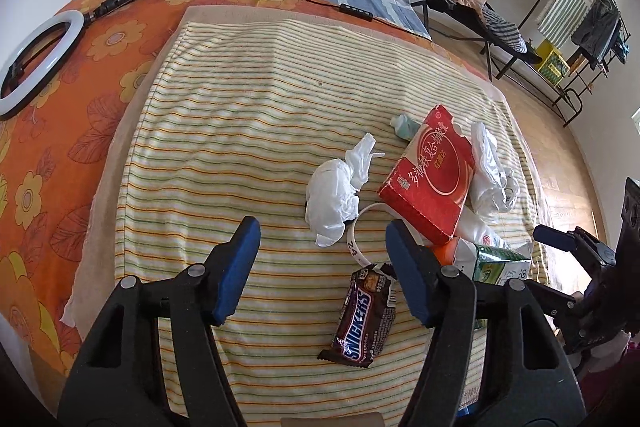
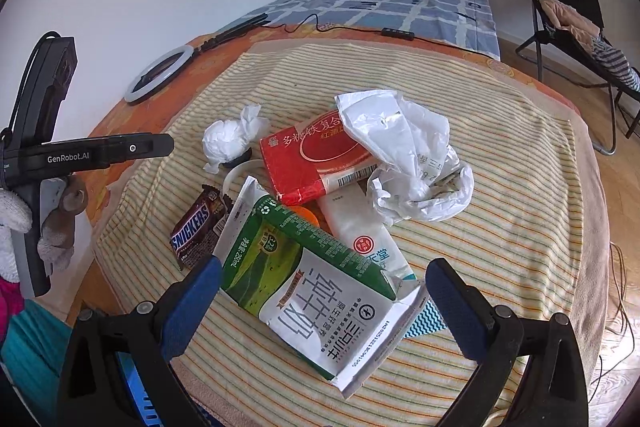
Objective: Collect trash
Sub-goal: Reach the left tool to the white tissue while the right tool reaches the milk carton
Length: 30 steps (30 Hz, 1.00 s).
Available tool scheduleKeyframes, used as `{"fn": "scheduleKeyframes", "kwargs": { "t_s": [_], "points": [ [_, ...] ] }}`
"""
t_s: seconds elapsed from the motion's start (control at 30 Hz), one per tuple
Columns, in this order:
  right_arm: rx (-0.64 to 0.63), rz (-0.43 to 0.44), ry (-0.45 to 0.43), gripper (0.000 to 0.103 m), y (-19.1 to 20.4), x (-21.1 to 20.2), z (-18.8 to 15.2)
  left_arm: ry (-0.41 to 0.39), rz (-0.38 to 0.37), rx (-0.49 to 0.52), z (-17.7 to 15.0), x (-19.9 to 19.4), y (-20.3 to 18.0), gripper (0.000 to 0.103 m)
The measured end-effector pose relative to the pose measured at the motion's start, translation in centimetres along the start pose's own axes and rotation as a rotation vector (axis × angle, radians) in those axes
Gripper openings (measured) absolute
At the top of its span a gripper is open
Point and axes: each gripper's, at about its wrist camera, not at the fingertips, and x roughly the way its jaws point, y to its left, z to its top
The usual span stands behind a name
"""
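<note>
Approach step: left gripper (image 1: 320,267) stands parted and empty above the Snickers wrapper (image 1: 362,315), right gripper (image 2: 324,303) likewise spread around the milk carton (image 2: 320,291) untouched; next, I judge, lower and clamp.

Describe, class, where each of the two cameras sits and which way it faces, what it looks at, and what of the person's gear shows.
Left wrist: sits on the left gripper, facing down at the bed; Snickers wrapper lies between its open fingers; the right gripper shows at right.
Right wrist: sits on the right gripper, open over the milk carton; the left gripper and a gloved hand show at left.
Shared: red box, crumpled tissue, striped towel.
</note>
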Motion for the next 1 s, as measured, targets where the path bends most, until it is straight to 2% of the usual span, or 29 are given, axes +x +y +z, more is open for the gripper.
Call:
{"fn": "scheduleKeyframes", "kwargs": {
  "t_s": [0.17, 0.2, 0.3, 0.33, 0.4, 0.53, 0.57, 0.8, 0.9, 1.0],
  "points": [
    [0.066, 0.059, 0.042, 0.103, -1.2, 2.1, 1.4, 0.036, -0.019, -0.025, 0.9, 2.4, 0.2, 0.053],
    [0.070, 0.064, 0.051, 0.103, -1.3, 2.3, 1.6, 0.041, -0.018, -0.028, 1.0, 2.7, 0.3, 0.049],
    [0.062, 0.084, 0.084, 0.103, -1.1, 2.9, 1.5, 0.058, -0.017, -0.036, 1.1, 3.7, 0.6, 0.044],
    [0.056, 0.093, 0.097, 0.103, -1.0, 3.1, 1.4, 0.057, -0.012, -0.039, 1.1, 3.9, 0.7, 0.044],
    [0.041, 0.109, 0.127, 0.103, -0.7, 3.3, 0.8, 0.057, -0.006, -0.044, 1.0, 4.2, 0.8, 0.031],
    [0.032, 0.149, 0.181, 0.103, 0.2, 3.4, -0.9, 0.052, -0.014, -0.036, 1.0, 4.2, 0.8, 0.025],
    [0.017, 0.148, 0.187, 0.103, 0.6, 3.3, -1.5, 0.051, -0.013, -0.028, 1.0, 4.2, 0.7, 0.019],
    [-0.219, -0.076, 0.174, 0.103, 4.9, 4.0, -3.2, 0.047, -0.020, -0.015, 1.0, 4.1, 0.5, 0.016],
    [-0.266, -0.120, 0.158, 0.103, 6.1, 4.5, -3.4, 0.044, -0.036, -0.033, 1.1, 3.8, 0.8, 0.016],
    [-0.256, -0.138, 0.148, 0.102, 6.3, 4.8, -3.3, 0.033, -0.050, -0.046, 1.3, 3.1, 1.1, 0.016]
  ]
}}
